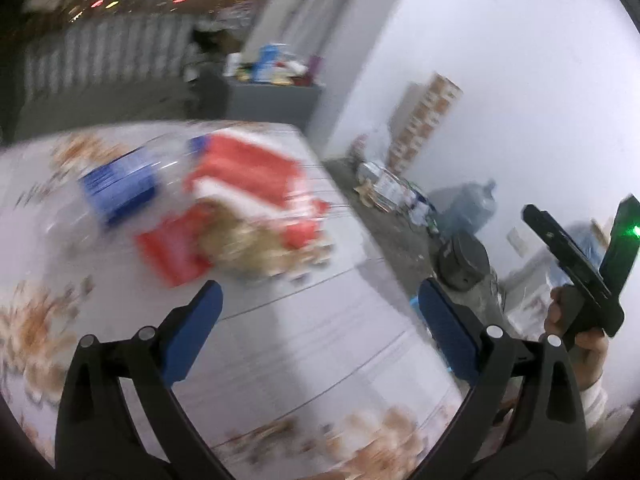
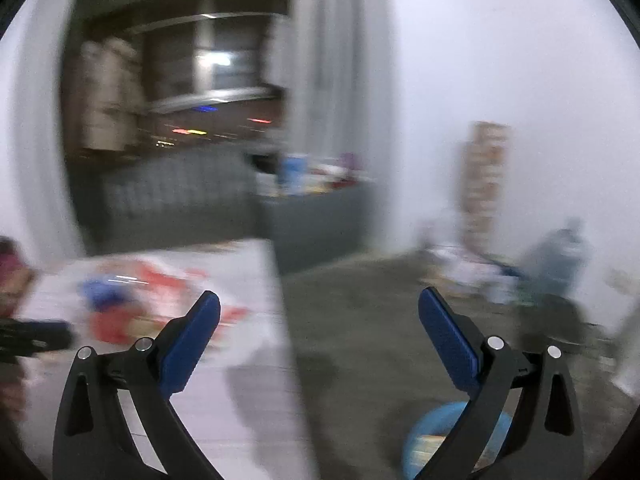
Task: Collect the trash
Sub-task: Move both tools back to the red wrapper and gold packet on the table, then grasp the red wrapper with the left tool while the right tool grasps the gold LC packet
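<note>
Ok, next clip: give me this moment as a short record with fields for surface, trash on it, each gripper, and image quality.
surface: table with pale floral cloth
trash: red and white wrappers and blue-labelled clear packaging, piled together, blurred
left gripper: open, nothing between the fingers
right gripper: open, empty, aimed past the table edge
below the right gripper: blue bin on the floor
image quality: heavy motion blur in both views

The near half of the surface [image 1: 304, 344] lies bare, giving open passage in front of the left tool [image 1: 320, 308]. Farther in, a blurred heap of trash [image 1: 240, 208] blocks the middle. Beyond the surface's right edge the floor [image 2: 360, 320] is open, apart from a blue bin [image 2: 436, 428] below the right tool [image 2: 320, 320].
</note>
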Demonstrator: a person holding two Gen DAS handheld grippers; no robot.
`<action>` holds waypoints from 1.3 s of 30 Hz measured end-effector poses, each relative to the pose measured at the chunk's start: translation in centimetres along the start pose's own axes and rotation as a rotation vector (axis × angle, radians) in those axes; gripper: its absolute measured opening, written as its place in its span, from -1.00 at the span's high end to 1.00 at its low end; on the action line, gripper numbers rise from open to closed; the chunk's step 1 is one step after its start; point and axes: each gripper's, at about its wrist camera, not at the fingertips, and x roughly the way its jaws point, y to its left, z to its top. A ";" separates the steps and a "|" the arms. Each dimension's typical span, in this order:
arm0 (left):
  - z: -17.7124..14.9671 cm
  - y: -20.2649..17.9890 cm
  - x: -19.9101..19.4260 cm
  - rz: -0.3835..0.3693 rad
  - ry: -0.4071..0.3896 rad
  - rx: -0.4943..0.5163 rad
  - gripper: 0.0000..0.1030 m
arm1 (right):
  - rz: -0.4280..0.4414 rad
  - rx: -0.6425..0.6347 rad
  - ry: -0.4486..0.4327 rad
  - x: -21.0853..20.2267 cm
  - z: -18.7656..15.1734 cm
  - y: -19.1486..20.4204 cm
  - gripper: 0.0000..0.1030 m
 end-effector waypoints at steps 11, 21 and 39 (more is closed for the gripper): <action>0.1 8.8 0.6 0.124 -0.043 -0.110 -0.83 | 0.369 -0.107 0.246 8.6 -2.6 13.1 -0.87; 2.1 10.0 4.6 0.128 0.003 -0.107 -0.32 | 0.459 -0.302 0.412 15.8 -6.3 17.7 -0.53; 0.1 10.8 7.3 0.160 0.100 -0.127 0.83 | 0.439 -0.353 0.475 16.6 -7.9 18.5 -0.08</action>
